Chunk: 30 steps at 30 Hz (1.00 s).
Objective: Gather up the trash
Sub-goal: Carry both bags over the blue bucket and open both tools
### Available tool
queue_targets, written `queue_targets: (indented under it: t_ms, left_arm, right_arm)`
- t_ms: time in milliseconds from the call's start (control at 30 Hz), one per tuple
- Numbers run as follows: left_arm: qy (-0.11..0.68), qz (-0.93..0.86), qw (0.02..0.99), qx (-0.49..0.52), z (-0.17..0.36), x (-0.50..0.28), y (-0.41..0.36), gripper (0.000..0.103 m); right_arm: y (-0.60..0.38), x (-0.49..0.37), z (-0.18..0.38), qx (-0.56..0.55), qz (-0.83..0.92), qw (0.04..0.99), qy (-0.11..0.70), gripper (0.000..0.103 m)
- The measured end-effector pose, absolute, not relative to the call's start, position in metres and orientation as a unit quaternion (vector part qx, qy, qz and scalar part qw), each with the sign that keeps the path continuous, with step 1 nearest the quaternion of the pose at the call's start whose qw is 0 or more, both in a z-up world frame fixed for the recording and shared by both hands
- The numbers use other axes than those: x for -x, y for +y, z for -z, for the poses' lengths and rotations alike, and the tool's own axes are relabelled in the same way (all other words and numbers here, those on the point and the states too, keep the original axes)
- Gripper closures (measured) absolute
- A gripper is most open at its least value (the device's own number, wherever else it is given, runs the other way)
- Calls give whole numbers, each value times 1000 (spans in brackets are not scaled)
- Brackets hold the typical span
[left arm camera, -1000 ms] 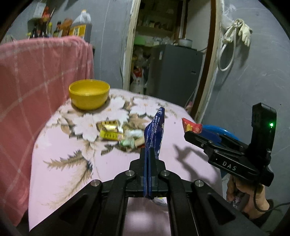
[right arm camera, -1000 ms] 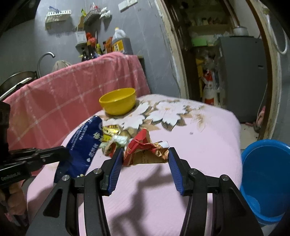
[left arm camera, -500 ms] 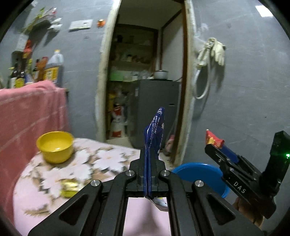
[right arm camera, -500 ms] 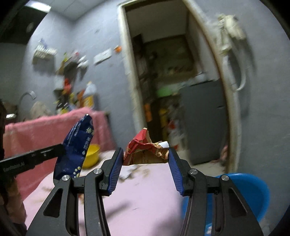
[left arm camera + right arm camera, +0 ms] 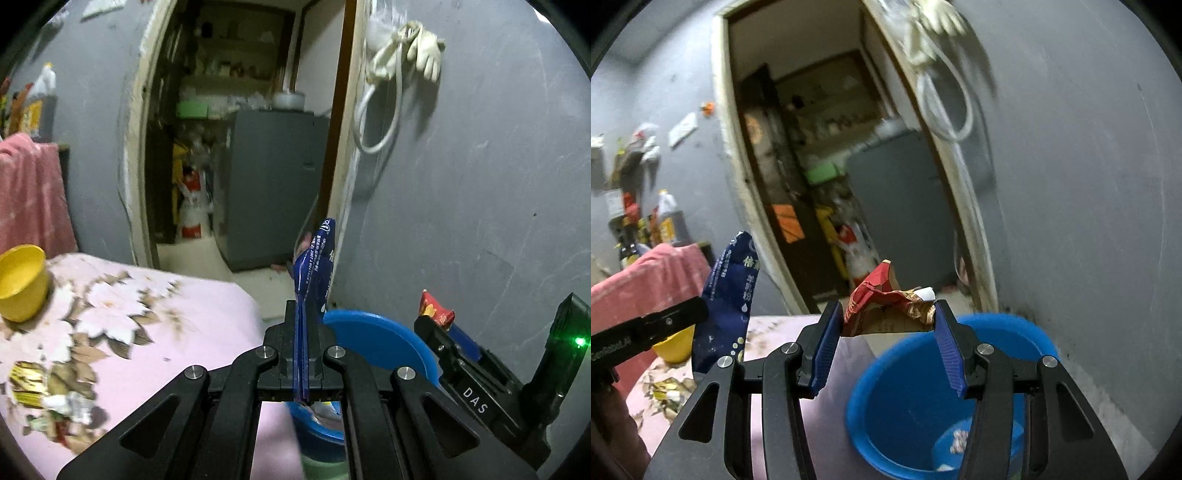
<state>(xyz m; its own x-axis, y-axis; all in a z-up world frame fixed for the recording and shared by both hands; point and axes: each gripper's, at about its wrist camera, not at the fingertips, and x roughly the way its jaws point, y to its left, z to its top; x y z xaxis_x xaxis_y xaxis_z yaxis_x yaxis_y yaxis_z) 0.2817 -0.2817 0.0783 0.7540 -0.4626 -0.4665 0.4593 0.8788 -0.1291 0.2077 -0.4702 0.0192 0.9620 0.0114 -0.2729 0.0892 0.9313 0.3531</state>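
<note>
My left gripper (image 5: pixel 303 328) is shut on a flat blue wrapper (image 5: pixel 314 266) that stands upright between its pads; the same blue wrapper (image 5: pixel 729 295) shows at the left of the right wrist view. My right gripper (image 5: pixel 886 325) is shut on a crumpled red and gold wrapper (image 5: pixel 886 302), whose red tip (image 5: pixel 434 310) pokes up at the right of the left wrist view. A blue bucket (image 5: pixel 897 398) stands on the floor just beyond the table's end, below and ahead of both grippers, with scraps at its bottom. Its rim (image 5: pixel 376 339) lies right behind the left fingers.
The pink flowered tablecloth (image 5: pixel 155 332) carries a yellow bowl (image 5: pixel 22 284) and several loose wrappers (image 5: pixel 44 387) at the lower left. Behind the bucket are a grey wall, an open doorway with a grey fridge (image 5: pixel 273 184), and gloves and a hose (image 5: pixel 399 51) hanging on the wall.
Both grippers have swung right, away from the table's middle toward the blue bucket, each still holding its wrapper. The bucket now fills far more of both views.
</note>
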Motion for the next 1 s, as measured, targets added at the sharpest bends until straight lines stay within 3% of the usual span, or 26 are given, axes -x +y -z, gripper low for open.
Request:
queue_targets:
  t_ms: [300,600,1000]
  left_arm:
    - [325,237,915,-22,-39,-307,-314,103]
    - [352,245,903,-21,-24,-316,-325,101]
    - [368,268,890,4,-25,-319,-317,99]
  right_arm:
    - [-500,-222,11,-228,37,951,207,52]
    - [-505,-234,22,-241,40,938,246,50]
    - [-507,-234,20,-245,50,936,249,42]
